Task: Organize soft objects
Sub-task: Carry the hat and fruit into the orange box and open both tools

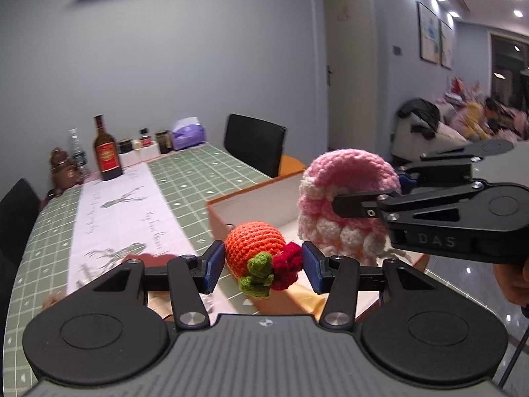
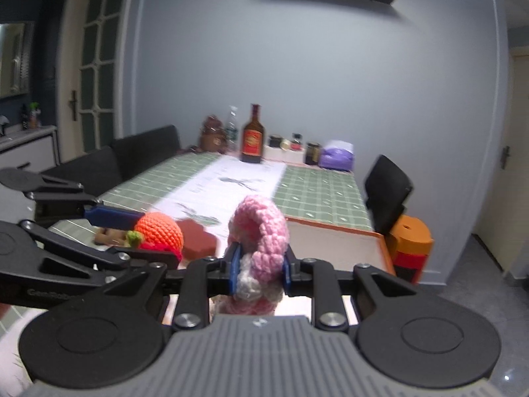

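Note:
My left gripper (image 1: pixel 261 266) is shut on an orange crocheted toy (image 1: pixel 253 246) with green and red knitted bits, held above the table's near edge. My right gripper (image 2: pixel 259 273) is shut on a pink and white crocheted toy (image 2: pixel 261 231), held over the orange-rimmed white box (image 2: pixel 330 241). In the left wrist view the pink toy (image 1: pixel 344 195) hangs to the right over the box (image 1: pixel 258 198), clamped by the right gripper's black fingers (image 1: pixel 350 203). In the right wrist view the orange toy (image 2: pixel 160 231) shows at left between the left gripper's blue pads (image 2: pixel 112 216).
The table has a green checked cloth (image 1: pixel 198 172) and a white runner (image 1: pixel 115 218). A brown bottle (image 1: pixel 105 152), jars and a purple tissue pack (image 1: pixel 188 132) stand at the far end. Black chairs (image 1: pixel 254 142) flank the table. A reddish hexagonal piece (image 2: pixel 196 236) lies near the box.

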Action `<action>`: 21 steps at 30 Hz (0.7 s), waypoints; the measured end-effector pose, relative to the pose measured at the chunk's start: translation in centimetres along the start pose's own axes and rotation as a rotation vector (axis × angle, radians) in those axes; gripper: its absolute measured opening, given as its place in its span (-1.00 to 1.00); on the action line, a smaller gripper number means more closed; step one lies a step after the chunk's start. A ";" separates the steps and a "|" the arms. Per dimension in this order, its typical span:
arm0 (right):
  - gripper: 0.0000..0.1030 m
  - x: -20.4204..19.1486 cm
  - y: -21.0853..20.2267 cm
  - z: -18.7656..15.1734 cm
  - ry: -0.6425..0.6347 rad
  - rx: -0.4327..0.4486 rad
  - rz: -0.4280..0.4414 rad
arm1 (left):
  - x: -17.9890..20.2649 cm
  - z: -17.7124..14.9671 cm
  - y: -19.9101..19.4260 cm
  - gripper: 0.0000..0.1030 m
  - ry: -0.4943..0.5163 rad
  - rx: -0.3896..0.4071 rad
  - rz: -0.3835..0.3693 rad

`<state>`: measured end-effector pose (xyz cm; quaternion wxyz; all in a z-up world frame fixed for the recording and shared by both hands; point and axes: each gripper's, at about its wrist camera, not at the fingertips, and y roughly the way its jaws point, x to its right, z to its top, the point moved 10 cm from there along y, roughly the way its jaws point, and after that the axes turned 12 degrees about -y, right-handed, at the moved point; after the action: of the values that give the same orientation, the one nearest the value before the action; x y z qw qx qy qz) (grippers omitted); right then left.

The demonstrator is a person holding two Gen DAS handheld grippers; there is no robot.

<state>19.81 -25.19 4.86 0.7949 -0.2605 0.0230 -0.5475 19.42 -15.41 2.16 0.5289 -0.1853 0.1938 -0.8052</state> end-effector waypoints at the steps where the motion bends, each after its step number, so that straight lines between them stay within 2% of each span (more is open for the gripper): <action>1: -0.55 0.8 0.5 -0.4 -0.001 -0.016 -0.006 | 0.7 0.0 0.9 0.12 0.021 -0.015 -0.009; 6: -0.55 4.0 3.5 -2.5 0.027 -0.119 0.011 | 3.3 -0.1 4.9 0.12 0.110 -0.085 -0.030; 14: -0.55 7.3 9.4 -7.1 0.155 -0.332 0.129 | 4.8 -2.5 11.4 0.12 0.236 -0.263 -0.038; 18: -0.54 7.3 11.4 -8.9 0.124 -0.420 0.154 | 5.3 -4.4 13.7 0.12 0.312 -0.342 -0.047; 21: -0.54 7.2 12.8 -9.6 0.102 -0.448 0.175 | 5.2 -5.2 15.1 0.12 0.359 -0.365 -0.033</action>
<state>30.52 -31.88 -7.29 0.7594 -0.3995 0.2064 -0.4702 26.66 -25.10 -9.53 0.4307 -0.1350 0.4238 -0.7853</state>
